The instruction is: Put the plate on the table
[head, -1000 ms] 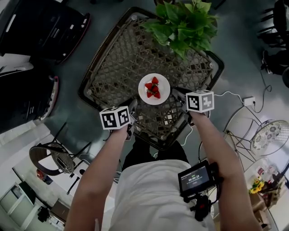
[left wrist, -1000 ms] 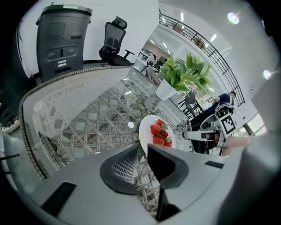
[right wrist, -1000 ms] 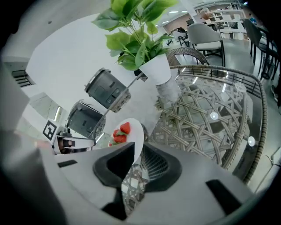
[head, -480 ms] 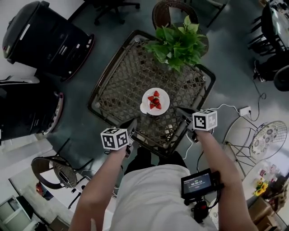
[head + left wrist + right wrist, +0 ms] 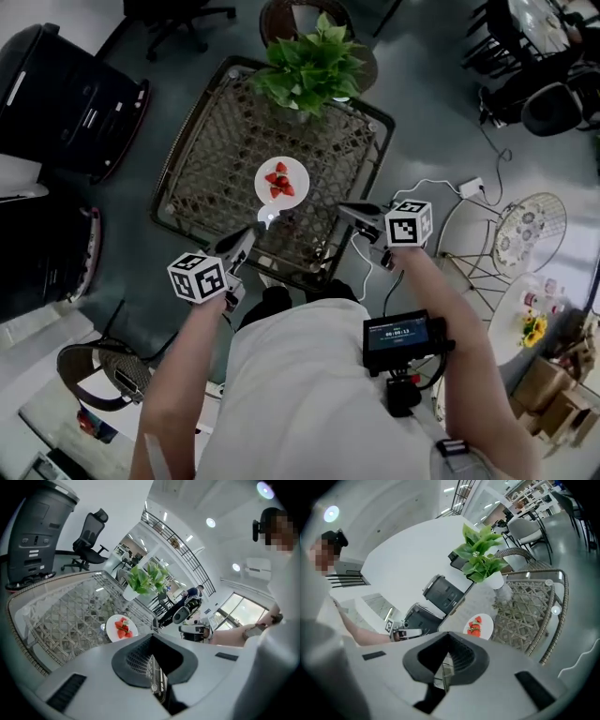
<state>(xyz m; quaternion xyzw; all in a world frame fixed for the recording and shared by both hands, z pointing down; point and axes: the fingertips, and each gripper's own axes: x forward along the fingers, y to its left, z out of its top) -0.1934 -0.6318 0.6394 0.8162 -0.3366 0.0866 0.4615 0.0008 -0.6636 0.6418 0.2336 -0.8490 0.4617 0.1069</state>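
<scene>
Basically, the wicker table [image 5: 206,150] is the biggest thing here. It is squarish with rounded corners and a dark rim. Open woven lattice sits under what looks like a clear glass top, since ceiling lights glare off it in the left gripper view. It's hard, flat and level, so a good landing spot. At the table's far edge stands a potted plant [image 5: 309,61], broad glossy green leaves in a white pot, set back there probably so the middle is free.

Left gripper [image 5: 248,239] hangs just off the table's near edge, toward its left side. Its fingers are pressed together with nothing between them. Right gripper [image 5: 345,212] hovers by the table's near right corner, fingers likewise together, nothing pinched. Both have grey moulded bodies with ribbed pads, and each carries a marker cube. Both point at the table's middle and touch nothing, which I judge means release is over.

The plate [image 5: 265,190] rests flat on the table's middle, a bit toward the near edge. It is round, white, smooth and shallow, likely ceramic but can't confirm. The central placement keeps it off the rim, so low tip risk. Task looks complete by my read.

Strawberries [image 5: 279,181], a few, are red, glossy and bumpy, piled at the plate's centre. None lie loose on the table.
</scene>
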